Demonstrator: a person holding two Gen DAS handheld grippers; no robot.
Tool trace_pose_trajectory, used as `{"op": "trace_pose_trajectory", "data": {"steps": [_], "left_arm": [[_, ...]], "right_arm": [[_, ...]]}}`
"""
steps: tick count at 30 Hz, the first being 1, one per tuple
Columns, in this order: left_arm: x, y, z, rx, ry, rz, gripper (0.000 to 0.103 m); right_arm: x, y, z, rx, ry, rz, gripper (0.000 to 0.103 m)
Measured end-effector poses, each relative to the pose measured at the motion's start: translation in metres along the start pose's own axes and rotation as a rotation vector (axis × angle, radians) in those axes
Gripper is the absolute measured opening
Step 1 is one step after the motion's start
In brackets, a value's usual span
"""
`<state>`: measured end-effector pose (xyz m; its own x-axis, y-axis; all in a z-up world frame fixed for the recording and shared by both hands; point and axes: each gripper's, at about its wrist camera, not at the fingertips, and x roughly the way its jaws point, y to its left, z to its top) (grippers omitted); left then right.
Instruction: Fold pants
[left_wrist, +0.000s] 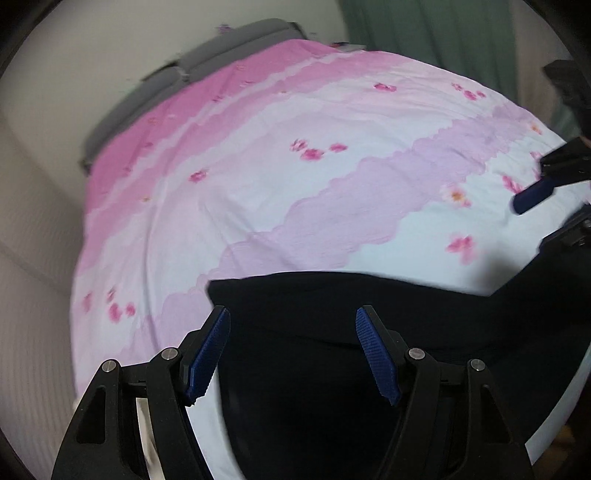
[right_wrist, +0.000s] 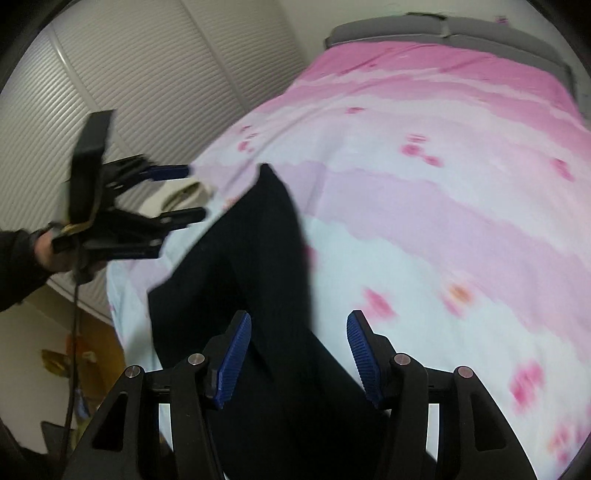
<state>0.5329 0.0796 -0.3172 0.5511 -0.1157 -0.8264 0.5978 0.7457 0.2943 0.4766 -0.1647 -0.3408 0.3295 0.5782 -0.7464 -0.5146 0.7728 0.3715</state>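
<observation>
Black pants (left_wrist: 332, 350) on pink, flower-printed bedspread (left_wrist: 295, 184).

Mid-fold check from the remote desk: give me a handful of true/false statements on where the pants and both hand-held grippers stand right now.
1. The pants are dark and lie on a pink floral bedcover. True.
2. The left hand-held gripper is clamped shut on the fabric. False: its jaws stand open, with the dark cloth showing between them.
3. The right hand-held gripper is open over the pants. True.
4. The pants lie in the middle of the bed, far from any edge. False: they lie near the bed's edge closest to the cameras.
5. A green curtain hangs beyond the far side of the bed. True.
6. The bedcover is plain white. False: it has pink and lilac bands with flowers.
</observation>
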Motion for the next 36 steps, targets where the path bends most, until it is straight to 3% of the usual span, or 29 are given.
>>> {"op": "trace_pose_trajectory", "data": {"steps": [3, 6, 8, 13, 20, 22, 23, 25, 27, 32, 36], "left_arm": [[0.028, 0.05, -0.007, 0.052, -0.018, -0.093, 0.07], [0.061, 0.09, -0.015, 0.086, -0.028, -0.278, 0.07], [0.082, 0.097, -0.022, 0.136, 0.001, -0.373, 0.07], [0.128, 0.087, -0.032, 0.21, 0.067, -0.379, 0.07], [0.168, 0.096, -0.029, 0.134, 0.098, -0.508, 0.072], [0.17, 0.095, -0.032, 0.111, 0.097, -0.552, 0.067], [0.17, 0.094, -0.034, 0.108, 0.104, -0.543, 0.052], [0.164, 0.092, -0.036, 0.116, 0.088, -0.503, 0.041], [0.143, 0.096, -0.039, 0.124, 0.037, -0.488, 0.022], [0.092, 0.1, -0.057, 0.16, -0.052, -0.421, 0.015], [0.044, 0.105, -0.082, 0.148, -0.128, -0.379, 0.014]], "right_arm": [[0.067, 0.025, 0.047, -0.016, 0.052, 0.005, 0.056], [0.126, 0.04, 0.077, -0.055, 0.102, -0.031, 0.056], [0.156, 0.042, 0.09, -0.071, 0.137, -0.061, 0.056], [0.206, 0.024, 0.102, -0.031, 0.205, -0.102, 0.056], [0.239, 0.001, 0.096, 0.009, 0.309, -0.017, 0.056], [0.248, -0.006, 0.096, 0.05, 0.331, 0.027, 0.054], [0.249, -0.009, 0.094, 0.07, 0.333, 0.043, 0.035], [0.249, -0.009, 0.093, 0.087, 0.326, 0.079, 0.012], [0.241, -0.002, 0.091, 0.072, 0.295, 0.076, 0.011], [0.217, 0.046, 0.095, -0.032, 0.224, -0.001, 0.009], [0.187, 0.111, 0.093, -0.215, 0.174, -0.109, 0.009]]}}
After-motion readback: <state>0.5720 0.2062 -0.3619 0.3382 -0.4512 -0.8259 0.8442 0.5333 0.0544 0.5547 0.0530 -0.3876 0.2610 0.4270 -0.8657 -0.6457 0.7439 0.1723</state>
